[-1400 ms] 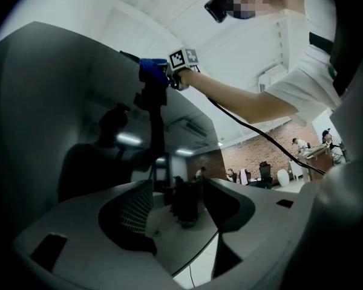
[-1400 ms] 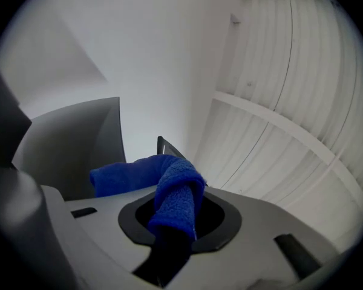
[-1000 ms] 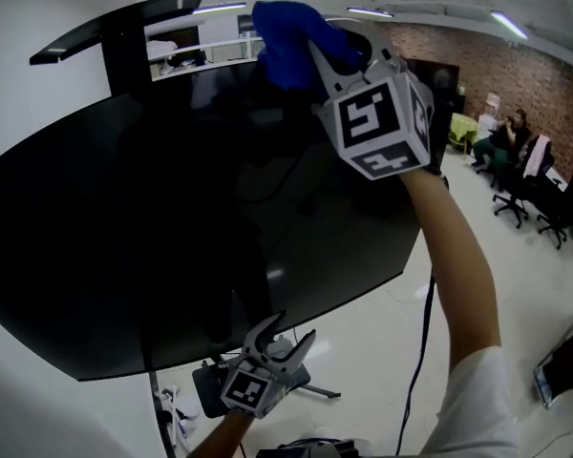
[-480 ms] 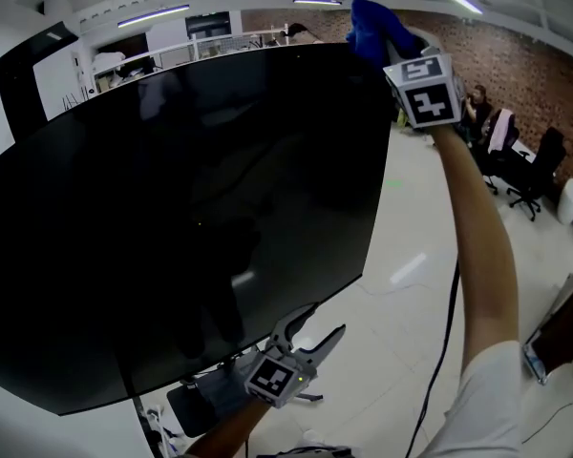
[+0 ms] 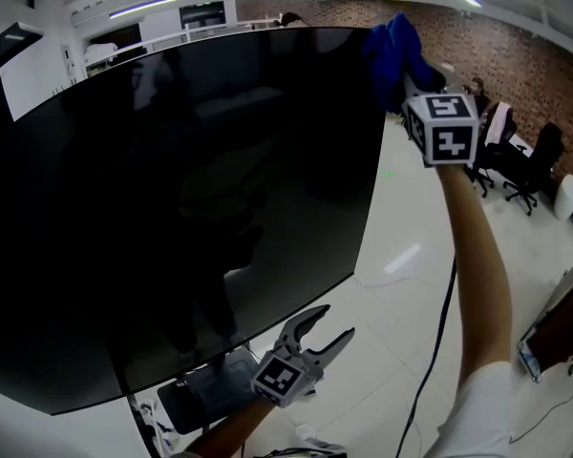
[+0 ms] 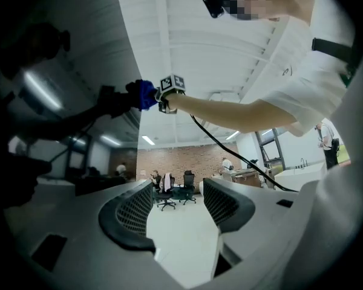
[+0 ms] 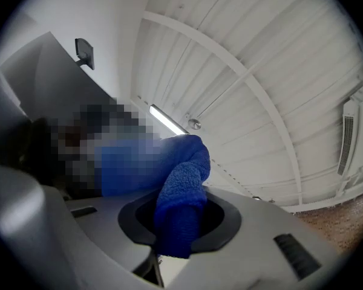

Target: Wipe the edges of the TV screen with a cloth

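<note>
the right hand-held gripper (image 5: 407, 72) is pinching a blue cloth (image 5: 392, 44) at the tv screen's (image 5: 191, 189) top right corner — the left hand-held gripper (image 5: 322, 329) is hanging wide and empty below it.

right gripper (image 5: 406, 76): upper right of frame, bare forearm stretched up, jaws clamped on cloth (image 5: 390, 44) | left gripper (image 5: 328, 326): bottom centre, held low, jaws apart, empty

Open-plan office is indicated: brick wall (image 5: 504, 51) at the back, swivel office chairs (image 5: 540, 165) w/ a seated person (image 5: 477, 96) nearby, strip lights (image 5: 145, 6) on a white ribbed ceiling (image 7: 242, 59), pale glossy floor (image 5: 401, 294), large TV screen (image 5: 172, 189).
</note>
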